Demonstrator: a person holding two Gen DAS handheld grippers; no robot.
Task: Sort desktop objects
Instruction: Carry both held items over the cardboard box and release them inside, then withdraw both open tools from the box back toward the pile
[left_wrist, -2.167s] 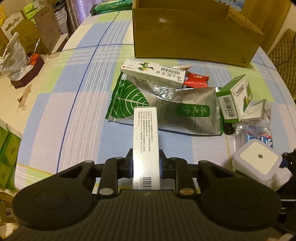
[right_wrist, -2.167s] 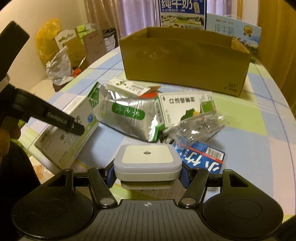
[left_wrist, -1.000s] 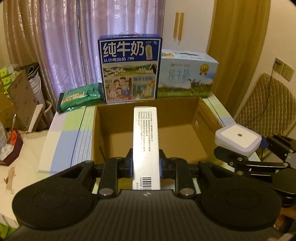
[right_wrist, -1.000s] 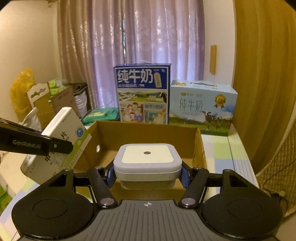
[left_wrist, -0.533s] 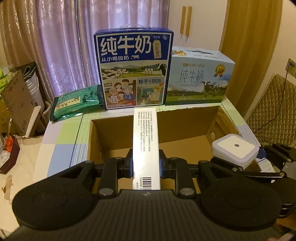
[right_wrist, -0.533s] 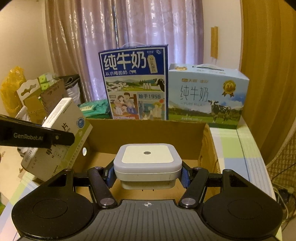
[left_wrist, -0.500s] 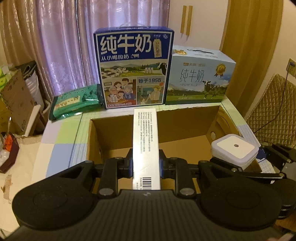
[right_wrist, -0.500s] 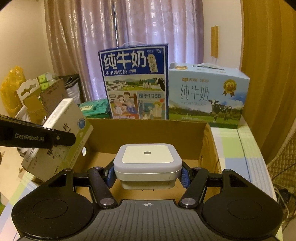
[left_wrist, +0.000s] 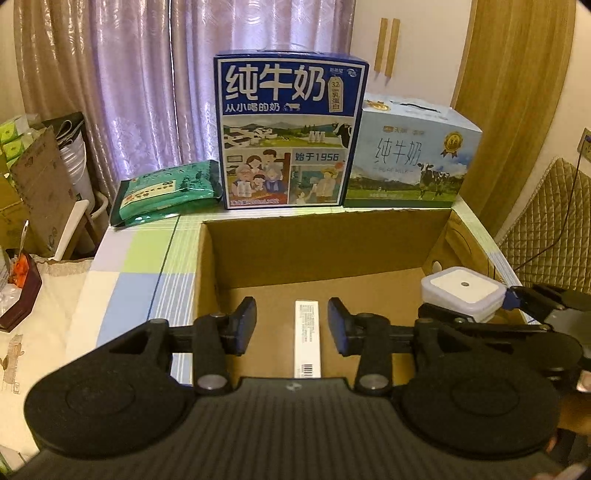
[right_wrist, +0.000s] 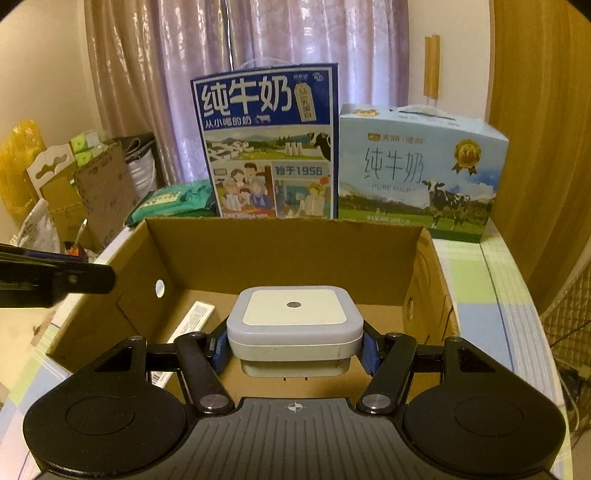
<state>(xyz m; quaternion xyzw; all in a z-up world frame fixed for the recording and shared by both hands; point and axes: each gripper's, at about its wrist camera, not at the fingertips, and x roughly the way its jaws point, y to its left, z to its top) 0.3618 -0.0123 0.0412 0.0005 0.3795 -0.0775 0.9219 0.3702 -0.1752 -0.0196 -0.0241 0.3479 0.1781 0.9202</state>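
Note:
An open brown cardboard box (left_wrist: 321, 243) (right_wrist: 284, 251) stands on the checked tablecloth. A long white medicine box (left_wrist: 307, 338) (right_wrist: 188, 325) lies on its floor. Over it hangs my left gripper (left_wrist: 291, 321), open, with nothing between its fingers. My right gripper (right_wrist: 295, 350) is shut on a white square night light (right_wrist: 294, 321), held above the right part of the box; the left wrist view shows that light (left_wrist: 461, 291) at the right. One finger of the left gripper (right_wrist: 55, 280) reaches in from the left of the right wrist view.
Behind the box stand a dark blue milk carton (left_wrist: 288, 133) and a light blue milk carton (left_wrist: 410, 162). A green packet (left_wrist: 166, 192) lies to their left. Cardboard and bags (left_wrist: 33, 192) crowd the far left; a quilted chair (left_wrist: 546, 225) is at the right.
My left gripper has opened and the white medicine box has dropped from it onto the floor of the cardboard box. The right gripper still holds the night light, a little lower over the box.

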